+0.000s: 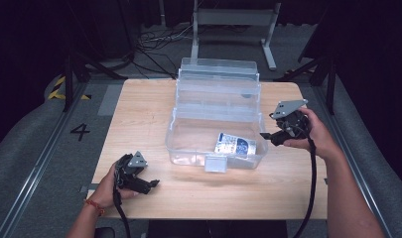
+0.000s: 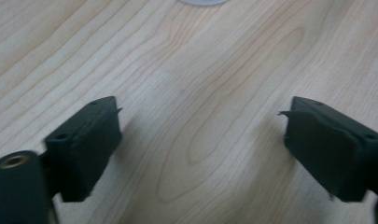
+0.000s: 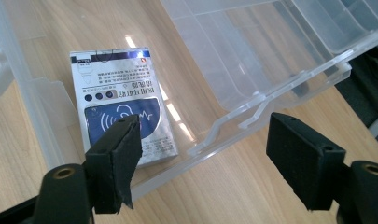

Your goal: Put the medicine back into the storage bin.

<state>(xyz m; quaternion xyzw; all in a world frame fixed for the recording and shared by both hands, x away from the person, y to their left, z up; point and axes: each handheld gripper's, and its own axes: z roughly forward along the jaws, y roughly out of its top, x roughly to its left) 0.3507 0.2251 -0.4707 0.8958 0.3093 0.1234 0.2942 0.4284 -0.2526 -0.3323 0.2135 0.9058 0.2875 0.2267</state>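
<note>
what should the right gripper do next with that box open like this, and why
Probably swing the right gripper back toward the raised tiers of the clear box to start folding them shut. Its jaws are open and empty just outside the right wall, and the small packet already lies flat in the bottom tray.

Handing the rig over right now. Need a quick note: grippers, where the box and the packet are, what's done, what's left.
Left gripper: open, empty, low over the near left of the table, jaws apart above bare wood.
Right gripper: open, empty, held at the right end of the clear box, outside its wall.
Packet: small blue and white one, lying flat on the bottom of the box, right half.
Box: mid-table, open, its upper trays stepped back toward the far side.
Done: packet is in the box.
Left: probably folding the trays back and shutting the box.
</note>
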